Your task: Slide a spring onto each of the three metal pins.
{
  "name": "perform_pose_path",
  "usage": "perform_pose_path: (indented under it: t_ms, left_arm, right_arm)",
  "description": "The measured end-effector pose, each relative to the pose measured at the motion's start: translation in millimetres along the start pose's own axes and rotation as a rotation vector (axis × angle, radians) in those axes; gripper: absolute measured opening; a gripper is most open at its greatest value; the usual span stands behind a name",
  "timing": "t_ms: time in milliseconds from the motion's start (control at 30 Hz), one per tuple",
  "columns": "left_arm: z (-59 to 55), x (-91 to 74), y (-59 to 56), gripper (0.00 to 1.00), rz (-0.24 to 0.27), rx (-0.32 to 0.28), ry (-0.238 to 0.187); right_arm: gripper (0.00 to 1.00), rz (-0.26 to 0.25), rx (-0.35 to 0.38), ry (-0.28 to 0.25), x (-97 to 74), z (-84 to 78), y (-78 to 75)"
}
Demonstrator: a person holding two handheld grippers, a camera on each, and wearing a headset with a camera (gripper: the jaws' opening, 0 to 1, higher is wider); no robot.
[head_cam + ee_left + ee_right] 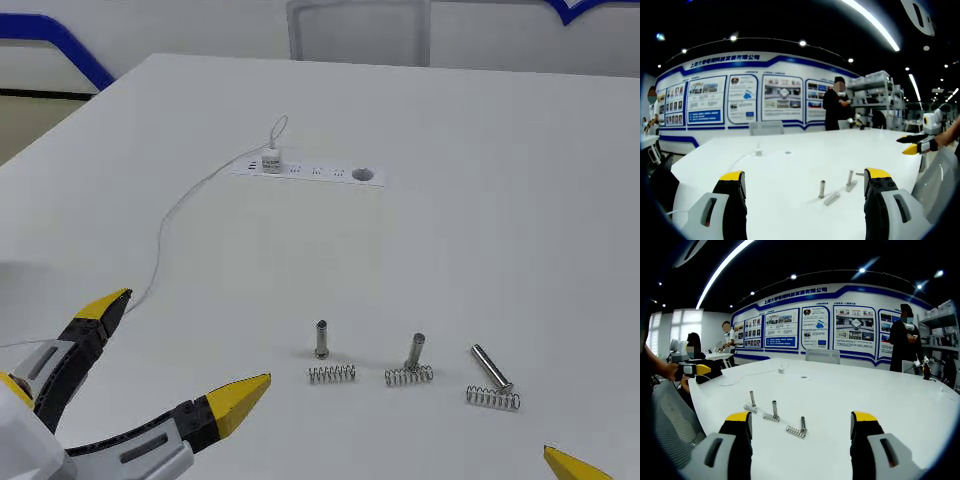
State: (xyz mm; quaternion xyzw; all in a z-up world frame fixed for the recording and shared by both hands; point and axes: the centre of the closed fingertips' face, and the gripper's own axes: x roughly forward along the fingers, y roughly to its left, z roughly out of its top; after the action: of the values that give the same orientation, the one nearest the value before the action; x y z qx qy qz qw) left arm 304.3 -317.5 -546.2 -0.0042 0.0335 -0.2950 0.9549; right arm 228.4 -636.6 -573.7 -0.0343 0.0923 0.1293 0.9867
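On your worktop (480, 200), lower centre of the frame: left pin (321, 338), middle pin (415, 350), right pin (490, 366), in a row. Left spring (331, 374), middle spring (409, 376), right spring (492, 398), one lying just below each pin. Your left hand-held gripper (185, 342), lower left, apart from them: spread wide, empty. Your right hand-held gripper (801, 420): spread wide, empty.

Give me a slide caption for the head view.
Open left claw near three bare pins, a loose spring lying by each, on a white table.
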Motion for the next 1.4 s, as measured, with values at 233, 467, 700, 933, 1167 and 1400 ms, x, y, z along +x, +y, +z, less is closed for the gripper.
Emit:
perform_pose_path:
  t_ms: [233,467,700,933,1167,1400]
  left_arm:
    - [-1.8,0.4,-2.3,1.0,-0.007,0.009,0.01]
    - [-9.9,1.6,-9.2,1.0,-0.038,0.007,0.047]
    - [-13.6,1.8,-12.3,1.0,-0.053,0.017,0.064]
    - [-12.9,1.4,-9.2,0.98,-0.04,0.011,0.063]
    - [-16.2,1.9,-11.3,0.98,-0.051,0.022,0.081]
    - [-16.8,1.2,-15.6,0.88,-0.076,0.063,0.092]
  right_arm:
    - [0.8,0.004,-0.006,0.008,-0.2,-2.4,0.4]
    - [0.75,-0.017,-0.033,0.014,-2.4,-2.2,-3.7]
    - [0.75,-0.007,-0.057,0.073,-1.1,-8.7,-2.3]
    - [0.68,-0.003,-0.046,0.114,5.9,-7.6,-13.3]
    - [0.65,0.021,-0.003,0.123,21.4,-1.4,-11.8]
    - [0.58,0.076,0.0,0.2,39.2,-11.2,-5.0]
